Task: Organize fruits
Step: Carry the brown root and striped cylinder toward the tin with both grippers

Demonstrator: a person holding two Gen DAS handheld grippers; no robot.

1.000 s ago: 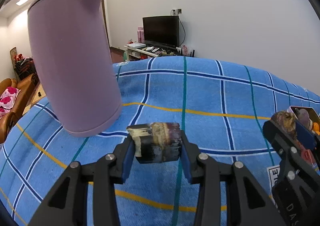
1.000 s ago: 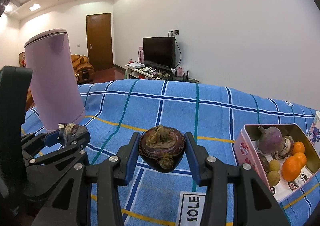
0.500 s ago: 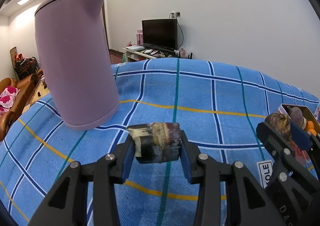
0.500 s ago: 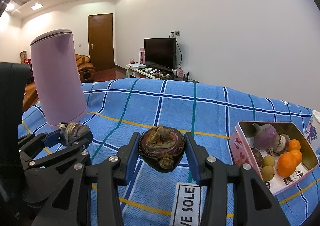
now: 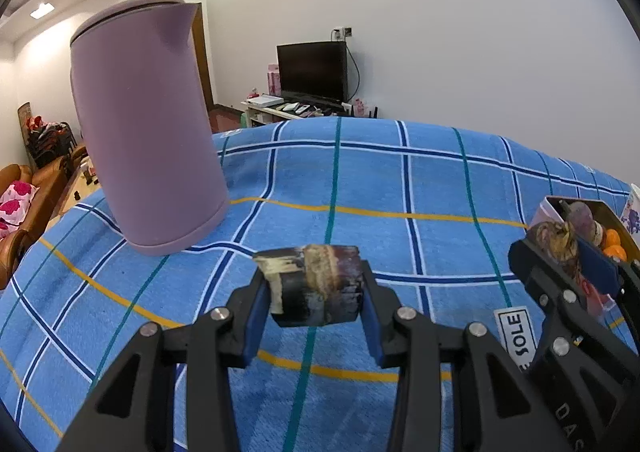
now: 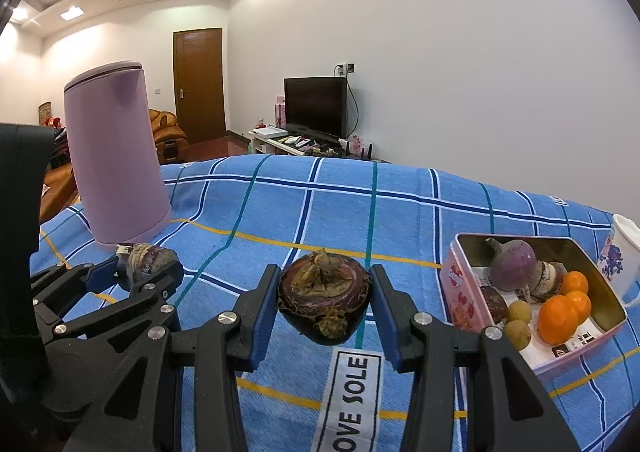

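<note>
Carrying step: left gripper point(image 5: 316, 292) jaws clamped on dark chunk point(image 5: 316, 284), right gripper point(image 6: 324, 300) jaws on round fruit point(image 6: 324, 294), above blue cloth point(image 6: 280, 212). Tin point(image 6: 460, 284) approached level; release only inside rim.

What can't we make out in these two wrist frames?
- Tin: the left wrist view crops it at the right edge, behind the right tool; contents barely show.
- Mug: cut by the right wrist view's edge; handle unseen.
- Left tool load: a dark chunk; what fruit it is cannot be told.
- Kettle: handle side hidden in both views.
- Items on the TV stand: too small.
</note>
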